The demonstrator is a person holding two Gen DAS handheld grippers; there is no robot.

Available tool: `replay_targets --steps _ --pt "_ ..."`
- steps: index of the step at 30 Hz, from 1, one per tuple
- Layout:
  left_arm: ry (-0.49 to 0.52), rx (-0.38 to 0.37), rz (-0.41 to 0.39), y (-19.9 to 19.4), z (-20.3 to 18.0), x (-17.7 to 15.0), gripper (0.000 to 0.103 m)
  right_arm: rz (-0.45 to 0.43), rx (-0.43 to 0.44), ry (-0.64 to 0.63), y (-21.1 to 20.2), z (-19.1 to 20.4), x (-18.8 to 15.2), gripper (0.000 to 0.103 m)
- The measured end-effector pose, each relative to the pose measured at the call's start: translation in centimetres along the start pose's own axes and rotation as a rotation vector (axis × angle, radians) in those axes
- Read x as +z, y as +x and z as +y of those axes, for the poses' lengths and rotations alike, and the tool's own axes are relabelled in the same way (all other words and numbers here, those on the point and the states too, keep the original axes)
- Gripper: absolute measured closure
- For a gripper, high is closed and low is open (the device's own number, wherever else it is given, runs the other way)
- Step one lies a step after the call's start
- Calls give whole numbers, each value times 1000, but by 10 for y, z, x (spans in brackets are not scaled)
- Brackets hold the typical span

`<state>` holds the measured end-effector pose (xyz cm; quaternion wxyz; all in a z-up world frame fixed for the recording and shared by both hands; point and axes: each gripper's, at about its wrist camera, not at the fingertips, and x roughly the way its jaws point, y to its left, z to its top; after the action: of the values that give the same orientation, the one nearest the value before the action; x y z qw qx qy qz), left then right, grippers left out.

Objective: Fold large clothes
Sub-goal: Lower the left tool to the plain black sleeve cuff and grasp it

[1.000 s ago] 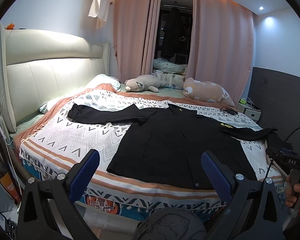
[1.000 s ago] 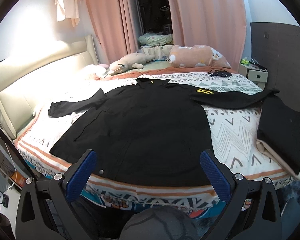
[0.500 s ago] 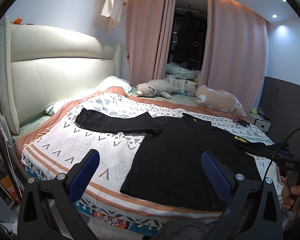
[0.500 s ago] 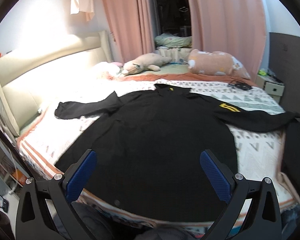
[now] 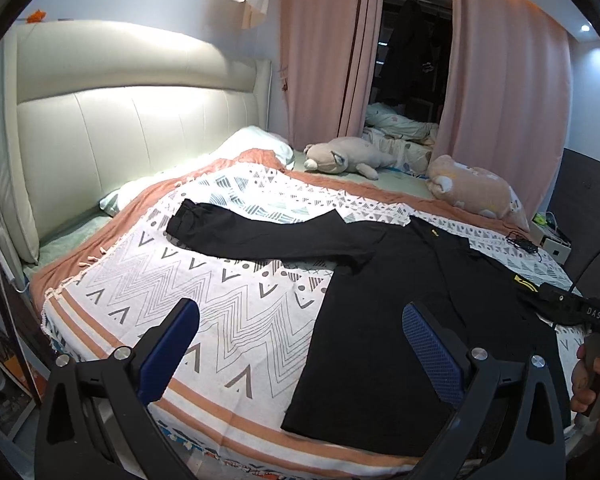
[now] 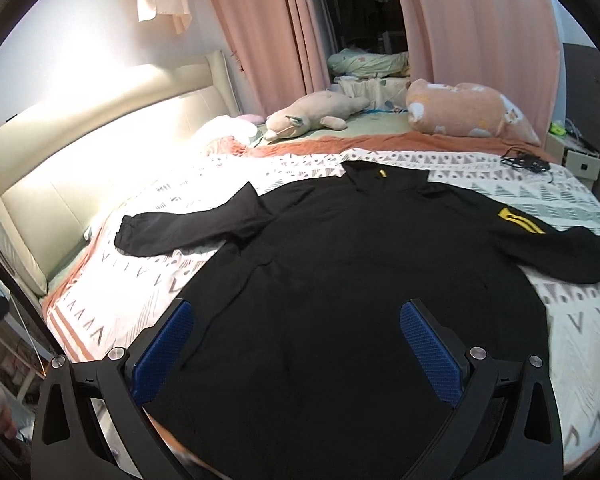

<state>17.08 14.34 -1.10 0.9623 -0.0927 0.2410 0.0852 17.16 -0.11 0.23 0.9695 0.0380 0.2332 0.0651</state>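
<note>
A large black long-sleeved jacket (image 5: pixel 388 320) (image 6: pixel 340 280) lies spread flat, sleeves out, on the patterned bedspread (image 5: pixel 204 292). It has a small yellow tag at the collar (image 6: pixel 383 174) and a yellow mark on one sleeve (image 6: pixel 518 220). My left gripper (image 5: pixel 300 344) hangs open above the bedspread beside the jacket's left hem, holding nothing. Over the jacket's lower body, my right gripper (image 6: pixel 296 344) is open and empty too. The far sleeve (image 5: pixel 260 236) reaches toward the headboard.
A cream padded headboard (image 5: pixel 112 120) runs along the left. Two plush toys (image 5: pixel 344 156) (image 6: pixel 468 110) lie at the far side by pink curtains (image 5: pixel 320 60). A hand holding the other gripper (image 5: pixel 596 376) shows at the right edge. A nightstand (image 6: pixel 580 156) stands at the far right.
Both grippers have moved forward and closer to the bed, so the jacket now fills more of each view. The left view has swung toward the headboard. Both stayed open.
</note>
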Motion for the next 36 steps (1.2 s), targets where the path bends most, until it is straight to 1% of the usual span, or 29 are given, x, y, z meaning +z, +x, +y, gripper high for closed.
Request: replay_targets --steps 8,11,13,14,16,18,19,22,23,24,26,31,34,36 --pt "-93 -54 64 72 33 17 0 32 31 34 76 1 30 0" --pt "-102 -52 82 98 44 24 0 47 38 62 107 3 43 0" --pt "-122 -68 95 117 56 29 2 55 40 75 125 5 51 0" --pt "-137 -66 106 128 62 33 4 62 40 78 140 7 56 0" --pt "-161 -70 122 150 74 39 8 70 43 81 158 9 62 0" --pt "-196 -69 151 176 91 44 17 83 42 80 181 11 68 0" --pt "-213 -71 160 185 98 45 18 91 41 82 190 11 71 0" --pt "-255 -29 194 221 126 48 18 103 57 94 218 14 82 0" --pt "-267 -15 209 233 136 48 20 111 63 92 229 15 86 0" --pt "-278 -7 224 244 144 49 25 117 60 89 238 15 88 0" --pt "-295 2 252 267 161 50 28 128 53 85 256 16 94 6" --pt "-316 22 306 323 197 59 28 181 62 97 301 17 110 24" --pt "-322 52 332 352 216 64 28 214 71 84 325 19 120 30" --pt "-301 82 361 370 224 65 28 234 56 63 340 19 127 33"
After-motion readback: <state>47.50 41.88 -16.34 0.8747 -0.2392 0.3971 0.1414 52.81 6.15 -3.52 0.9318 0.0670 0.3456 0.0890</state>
